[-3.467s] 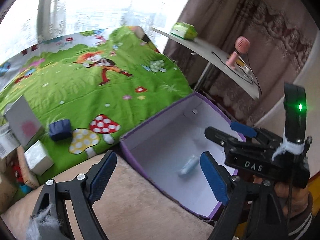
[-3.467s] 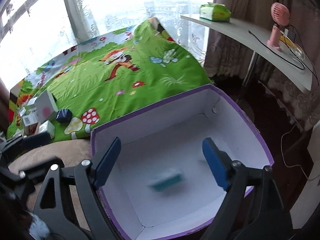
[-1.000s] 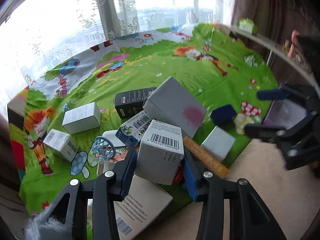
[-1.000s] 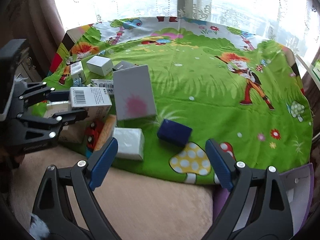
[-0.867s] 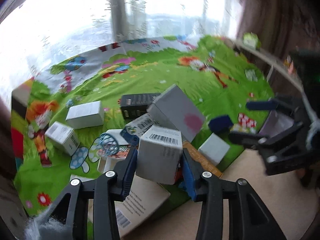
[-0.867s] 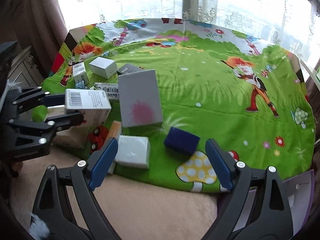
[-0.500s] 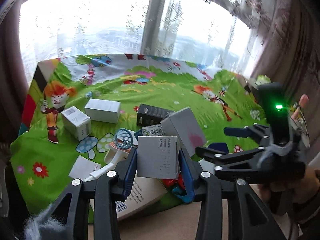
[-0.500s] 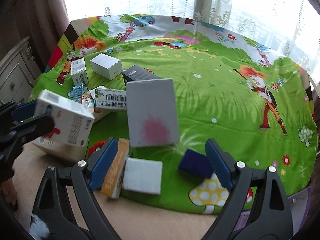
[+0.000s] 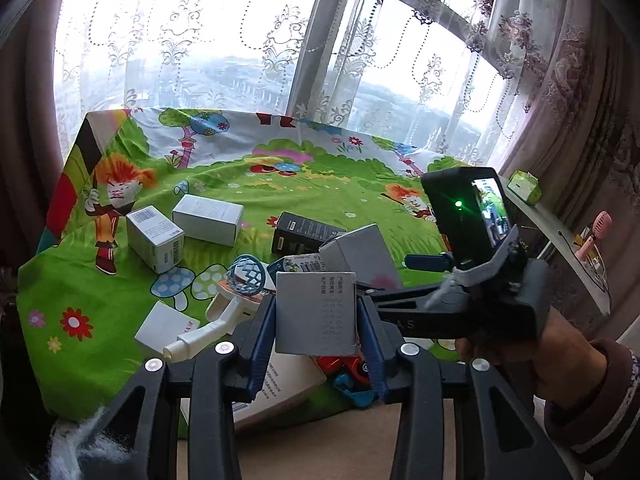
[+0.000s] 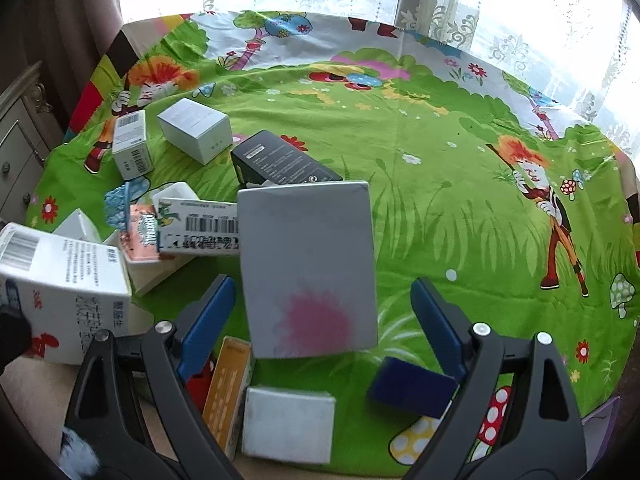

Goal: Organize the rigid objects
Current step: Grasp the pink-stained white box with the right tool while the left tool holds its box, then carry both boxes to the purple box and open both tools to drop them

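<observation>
My left gripper (image 9: pixel 316 332) is shut on a white barcoded carton (image 9: pixel 316 314), held above the pile; the carton also shows in the right wrist view (image 10: pixel 60 292) at the left edge. My right gripper (image 10: pixel 320 324) is open, its blue pads either side of a grey box with a pink blotch (image 10: pixel 308 268) that leans in the pile. In the left wrist view the right gripper (image 9: pixel 424 264) reaches in from the right beside that grey box (image 9: pixel 360 252).
On the green cartoon cloth (image 10: pixel 440 160) lie a black box (image 10: pixel 280 164), white boxes (image 10: pixel 196 130), a barcoded carton (image 10: pixel 132 144), a navy box (image 10: pixel 412 390), a white box (image 10: pixel 288 424), an orange box (image 10: pixel 228 392) and a toy net (image 9: pixel 246 274). A purple bin corner (image 10: pixel 600 420) shows at right.
The left gripper closed on the white carton and lifted it off the pile. The right gripper left the purple bin and moved in over the grey box.
</observation>
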The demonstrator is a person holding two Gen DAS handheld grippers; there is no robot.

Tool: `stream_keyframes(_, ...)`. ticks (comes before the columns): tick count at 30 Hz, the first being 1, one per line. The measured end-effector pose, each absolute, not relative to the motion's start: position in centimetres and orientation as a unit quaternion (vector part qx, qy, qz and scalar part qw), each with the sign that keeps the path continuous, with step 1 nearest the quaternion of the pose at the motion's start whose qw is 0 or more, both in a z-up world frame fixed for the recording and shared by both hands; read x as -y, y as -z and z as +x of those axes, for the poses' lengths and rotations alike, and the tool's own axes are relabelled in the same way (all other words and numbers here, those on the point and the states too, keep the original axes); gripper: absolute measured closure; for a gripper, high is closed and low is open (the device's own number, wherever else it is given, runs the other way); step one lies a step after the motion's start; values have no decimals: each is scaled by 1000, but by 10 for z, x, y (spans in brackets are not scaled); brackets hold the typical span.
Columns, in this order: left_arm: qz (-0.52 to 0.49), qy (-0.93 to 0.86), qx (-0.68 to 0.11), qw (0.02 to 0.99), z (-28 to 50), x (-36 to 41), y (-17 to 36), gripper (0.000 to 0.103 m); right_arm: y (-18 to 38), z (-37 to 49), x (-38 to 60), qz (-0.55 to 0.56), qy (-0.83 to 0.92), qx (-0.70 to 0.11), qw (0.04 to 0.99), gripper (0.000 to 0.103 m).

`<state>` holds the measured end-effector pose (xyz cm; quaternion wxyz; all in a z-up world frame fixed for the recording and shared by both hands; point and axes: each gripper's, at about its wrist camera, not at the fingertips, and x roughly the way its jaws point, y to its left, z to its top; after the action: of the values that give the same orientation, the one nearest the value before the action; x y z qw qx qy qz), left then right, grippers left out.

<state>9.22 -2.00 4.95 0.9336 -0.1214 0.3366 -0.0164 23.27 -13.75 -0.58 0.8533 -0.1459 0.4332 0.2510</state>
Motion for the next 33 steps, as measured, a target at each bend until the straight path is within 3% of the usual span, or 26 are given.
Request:
stream_keyframes(2, -125, 16, -337, 933, 92, 19, -49, 62, 8, 235, 136, -148, -249, -435, 852, 16)
stream_keyframes(4, -125, 16, -336, 933, 92, 19, -49, 62, 10, 236, 135, -150, -255, -440, 848, 33)
stream_keyframes(20, -131, 39, -326, 935, 83, 43, -61, 62, -36, 186, 196, -88, -227, -375, 895, 33)
stream_keyframes(33, -126, 144, -346, 918, 80, 126, -70, 62, -37, 128, 325, -25, -143, -398, 906, 33)
